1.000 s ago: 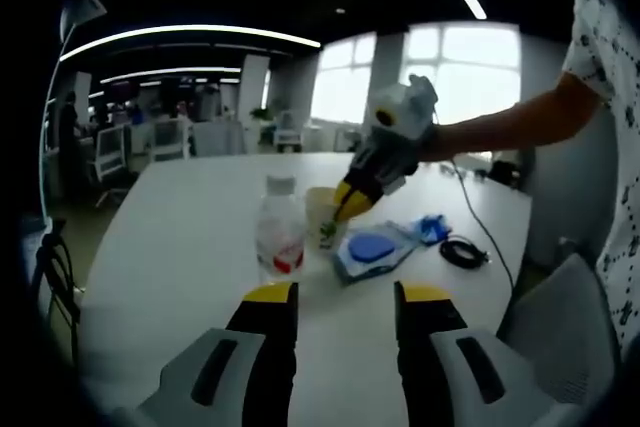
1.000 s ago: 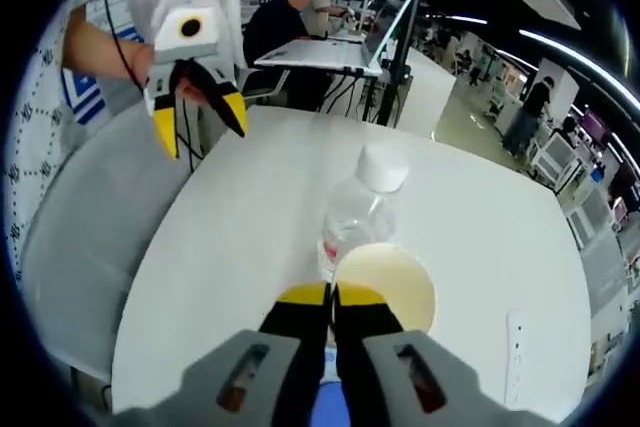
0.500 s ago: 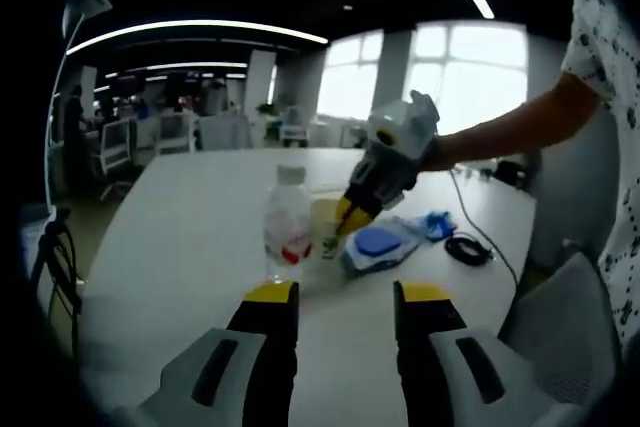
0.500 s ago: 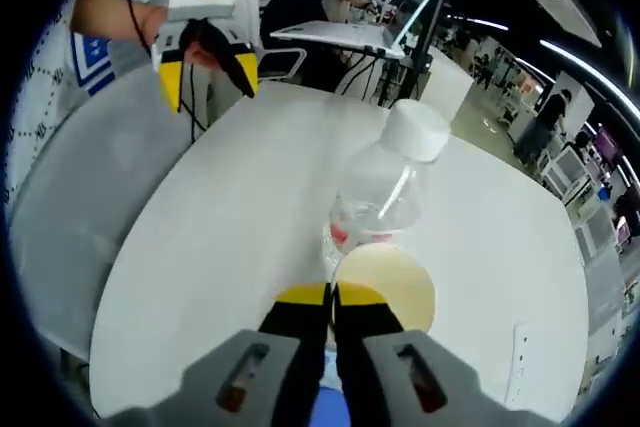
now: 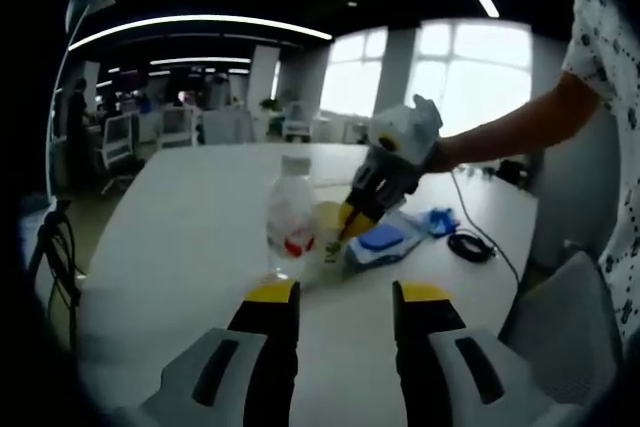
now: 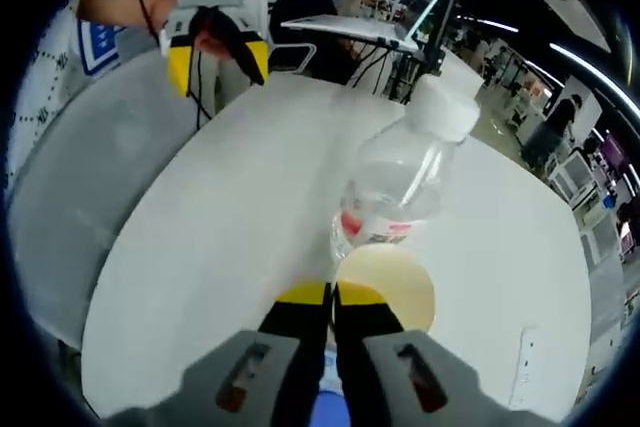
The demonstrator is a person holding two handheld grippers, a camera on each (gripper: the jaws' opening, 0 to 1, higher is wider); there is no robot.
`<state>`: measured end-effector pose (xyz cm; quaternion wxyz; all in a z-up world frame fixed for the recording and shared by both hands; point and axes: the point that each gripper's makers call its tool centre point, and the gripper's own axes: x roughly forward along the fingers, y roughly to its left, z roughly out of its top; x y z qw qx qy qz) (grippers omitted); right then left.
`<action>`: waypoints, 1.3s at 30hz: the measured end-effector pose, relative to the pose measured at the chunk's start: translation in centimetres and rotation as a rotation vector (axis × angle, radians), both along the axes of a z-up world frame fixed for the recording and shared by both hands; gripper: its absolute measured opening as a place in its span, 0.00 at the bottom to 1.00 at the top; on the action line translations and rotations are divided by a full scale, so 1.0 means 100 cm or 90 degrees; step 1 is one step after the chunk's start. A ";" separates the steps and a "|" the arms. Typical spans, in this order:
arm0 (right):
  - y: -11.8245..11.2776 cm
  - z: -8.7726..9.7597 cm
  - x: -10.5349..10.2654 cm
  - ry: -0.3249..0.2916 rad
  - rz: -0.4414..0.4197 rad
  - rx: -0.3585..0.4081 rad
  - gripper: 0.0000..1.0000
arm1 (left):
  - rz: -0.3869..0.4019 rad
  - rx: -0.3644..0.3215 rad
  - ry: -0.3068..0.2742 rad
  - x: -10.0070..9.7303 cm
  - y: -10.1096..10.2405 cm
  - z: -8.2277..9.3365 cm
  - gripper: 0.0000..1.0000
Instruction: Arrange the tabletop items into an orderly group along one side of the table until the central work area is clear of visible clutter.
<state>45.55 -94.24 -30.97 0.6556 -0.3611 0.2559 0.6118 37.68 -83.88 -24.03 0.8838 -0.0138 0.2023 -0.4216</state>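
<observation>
In the left gripper view, the left gripper (image 5: pixel 345 309) sits nearest, its two yellow-tipped jaws spread wide with nothing between them, above the smooth white counter (image 5: pixel 180 237). Beyond the jaws stands a clear plastic bottle (image 5: pixel 290 227) with a white cap and a red band on its label. Just beside the bottle, on its right, is a pale yellow cup (image 5: pixel 327 222). The right gripper (image 5: pixel 351 222) reaches in from the right, held by a bare arm (image 5: pixel 510 127), and its jaws are pressed together on the rim of the cup. To the right of the cup lies a flat white pack with a blue oval patch (image 5: pixel 380 239). Farther right lie a crumpled blue item (image 5: pixel 438 218) and a coiled black cable (image 5: pixel 470 245).

In the right gripper view, the right gripper (image 6: pixel 332 295) has its yellow tips pinched together at the near rim of the cup (image 6: pixel 385 282), whose round pale interior faces the camera. The bottle (image 6: pixel 400 187) rises directly behind the cup, tilted in this view; it is not possible to tell whether they touch. Across the rounded counter (image 6: pixel 230 227), the left gripper (image 6: pixel 218 52) hangs with its jaws apart.
</observation>
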 end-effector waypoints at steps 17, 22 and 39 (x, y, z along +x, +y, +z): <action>0.002 -0.006 -0.004 0.003 0.013 0.000 0.00 | -0.001 0.002 0.007 0.000 0.000 -0.005 0.33; 0.000 -0.007 -0.004 0.011 0.007 -0.007 0.00 | 0.000 0.000 0.007 0.000 -0.002 -0.004 0.32; 0.002 -0.005 -0.005 0.012 -0.001 -0.003 0.12 | 0.002 -0.001 0.005 0.002 -0.001 -0.004 0.32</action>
